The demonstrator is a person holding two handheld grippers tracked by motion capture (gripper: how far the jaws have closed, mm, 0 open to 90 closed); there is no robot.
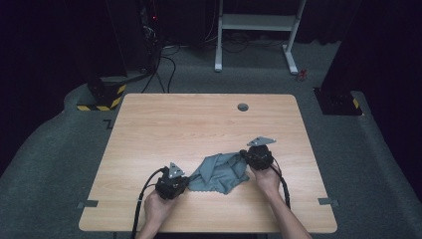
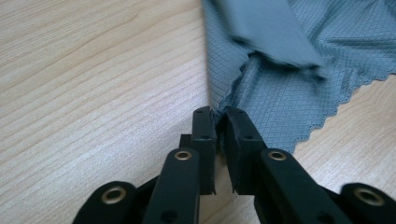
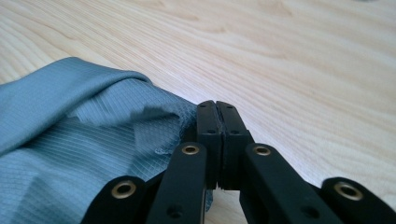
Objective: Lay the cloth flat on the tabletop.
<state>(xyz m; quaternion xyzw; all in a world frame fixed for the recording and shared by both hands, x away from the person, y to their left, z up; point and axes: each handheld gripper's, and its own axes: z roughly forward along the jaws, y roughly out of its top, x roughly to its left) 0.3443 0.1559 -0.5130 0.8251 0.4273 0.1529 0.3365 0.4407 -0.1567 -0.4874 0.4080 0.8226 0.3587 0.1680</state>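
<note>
The wooden table carries a grey-blue cloth, lying crumpled near the near edge, a little right of the middle, between the person's two hands. It looks a thin woven fabric with a fine grid in the weave and a scalloped, pinked edge: light, limp and quite without stiffness, so it should drape and fold wherever it is not supported, and a single layer may slide out of a loose pinch. It is not fragile. The sound places to take hold are the corners and the hem, well apart, so the sheet can be drawn flat between them.

The left gripper sits at the cloth's near left corner, its jaws drawn together on the fabric's edge, which shows pinched between the tips. The right gripper is at the far right side of the cloth, jaws pressed fully together; the fabric runs up under and beside them, and I judge a fold is caught there, though the pinch itself is hidden
</note>
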